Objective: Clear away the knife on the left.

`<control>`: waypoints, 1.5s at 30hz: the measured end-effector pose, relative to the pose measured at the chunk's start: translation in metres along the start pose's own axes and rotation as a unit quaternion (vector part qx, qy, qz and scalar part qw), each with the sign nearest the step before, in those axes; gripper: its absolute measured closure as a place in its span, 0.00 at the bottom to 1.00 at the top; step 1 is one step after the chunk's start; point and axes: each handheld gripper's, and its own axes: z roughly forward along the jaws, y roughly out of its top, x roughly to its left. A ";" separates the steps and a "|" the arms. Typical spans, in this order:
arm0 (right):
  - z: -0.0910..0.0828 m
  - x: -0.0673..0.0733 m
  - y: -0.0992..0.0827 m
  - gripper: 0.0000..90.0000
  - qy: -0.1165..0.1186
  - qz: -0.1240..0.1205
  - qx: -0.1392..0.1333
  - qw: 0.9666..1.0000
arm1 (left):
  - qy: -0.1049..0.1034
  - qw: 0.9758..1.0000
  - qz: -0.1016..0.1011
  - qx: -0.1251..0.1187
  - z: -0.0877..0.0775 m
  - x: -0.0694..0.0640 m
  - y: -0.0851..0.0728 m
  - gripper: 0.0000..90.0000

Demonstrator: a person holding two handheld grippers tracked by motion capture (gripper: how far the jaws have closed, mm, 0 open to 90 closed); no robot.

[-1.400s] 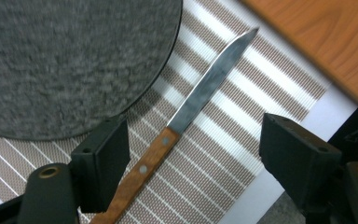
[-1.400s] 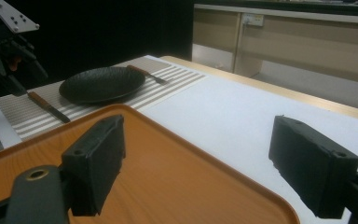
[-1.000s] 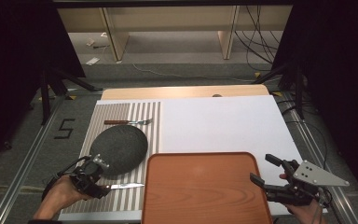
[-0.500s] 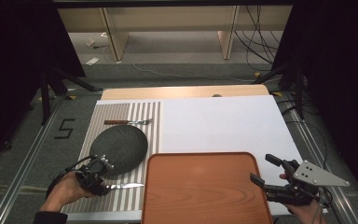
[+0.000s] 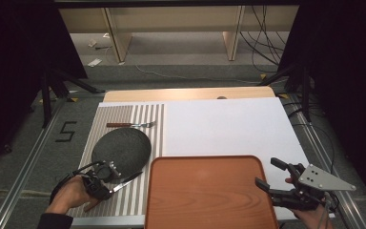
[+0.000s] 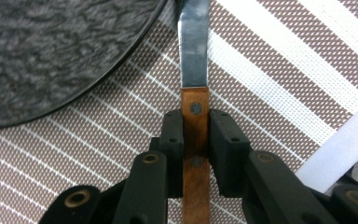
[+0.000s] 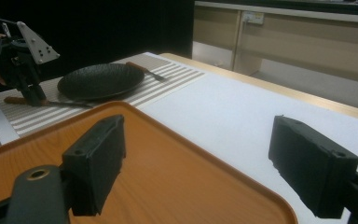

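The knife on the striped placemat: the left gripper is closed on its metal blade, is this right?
Not quite. The left gripper is closed on the wooden handle of the knife, not its blade, over the striped placemat. The left gripper view shows this.
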 end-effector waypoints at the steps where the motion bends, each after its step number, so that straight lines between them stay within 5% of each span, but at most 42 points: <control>1: 0.000 0.000 0.000 0.22 0.001 0.000 0.001 1.000 | -0.004 1.000 -0.004 -0.003 0.000 0.001 -0.001 0.85; 10: 0.001 0.000 0.000 0.22 -0.002 0.000 0.006 1.000 | -0.044 0.999 0.004 -0.025 -0.002 0.001 -0.010 0.85; 20: 0.001 0.001 0.000 0.22 -0.001 -0.003 0.007 1.000 | -0.074 0.994 -0.032 -0.078 -0.012 0.002 -0.019 0.85; 23: 0.001 0.000 0.000 0.22 0.000 -0.004 0.007 1.000 | -0.094 0.987 -0.048 -0.120 -0.019 -0.003 -0.017 0.85; 27: 0.001 0.001 0.000 0.22 0.000 -0.004 0.005 1.000 | -0.097 0.983 -0.059 -0.141 -0.026 -0.012 -0.009 0.85; 28: 0.001 0.001 0.000 0.22 0.000 -0.004 0.007 1.000 | -0.108 0.979 -0.063 -0.159 -0.031 -0.018 -0.002 0.85; 29: 0.001 0.001 0.000 0.22 0.000 -0.004 0.007 1.000 | -0.108 0.979 -0.063 -0.159 -0.031 -0.018 -0.002 0.85; 31: 0.001 0.001 0.000 0.22 0.000 -0.005 0.008 1.000 | -0.125 0.975 -0.056 -0.175 -0.035 -0.025 0.007 0.85; 40: 0.001 0.002 0.000 0.22 0.003 -0.006 0.006 1.000 | -0.152 0.965 -0.029 -0.214 -0.034 -0.043 0.034 0.85; 45: 0.002 0.002 0.000 0.22 0.003 -0.007 0.007 1.000 | -0.169 0.958 -0.040 -0.229 -0.031 -0.051 0.048 0.85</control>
